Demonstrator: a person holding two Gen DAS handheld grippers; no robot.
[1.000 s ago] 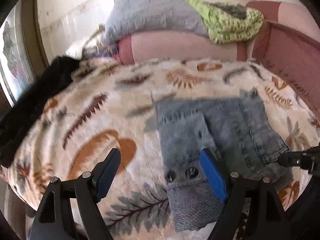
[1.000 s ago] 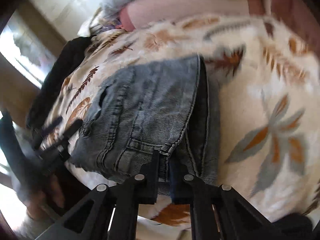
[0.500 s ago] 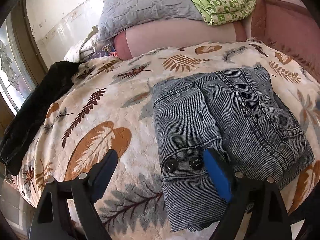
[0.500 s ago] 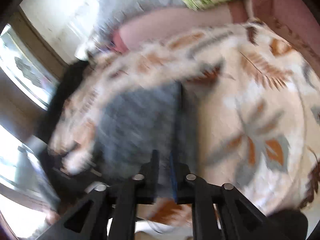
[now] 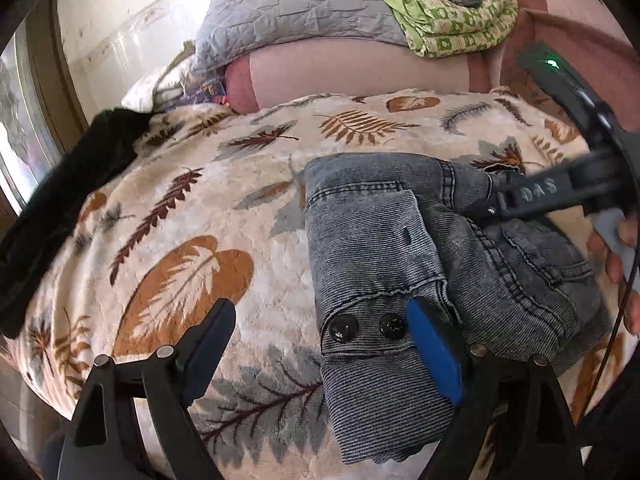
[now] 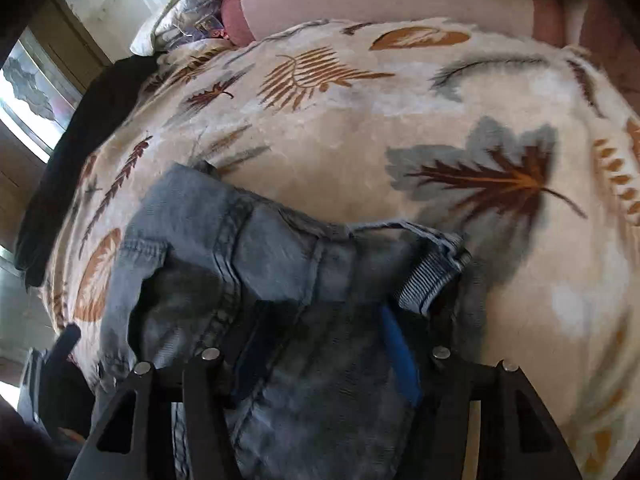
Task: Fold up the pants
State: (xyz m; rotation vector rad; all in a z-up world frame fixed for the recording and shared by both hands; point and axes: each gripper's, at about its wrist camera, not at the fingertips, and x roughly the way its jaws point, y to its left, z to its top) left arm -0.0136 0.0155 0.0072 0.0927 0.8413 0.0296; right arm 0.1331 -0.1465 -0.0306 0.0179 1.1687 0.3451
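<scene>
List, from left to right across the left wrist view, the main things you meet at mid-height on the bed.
black garment → leaf-print blanket → folded jeans → right gripper, reaching in over the jeans from the right edge.

We count one pair of grey denim pants [image 5: 420, 240] folded on one bed, under one leaf-print blanket [image 5: 200, 208]. On the pants' waistband we see two black buttons [image 5: 344, 328]. We count two grippers: the left gripper [image 5: 320, 344] and the right gripper [image 6: 320, 344]. At the head of the bed we count one grey quilted pillow [image 5: 296, 16], one green patterned cloth [image 5: 452, 24], and one black garment [image 5: 68, 184] at the bed's left edge.
</scene>
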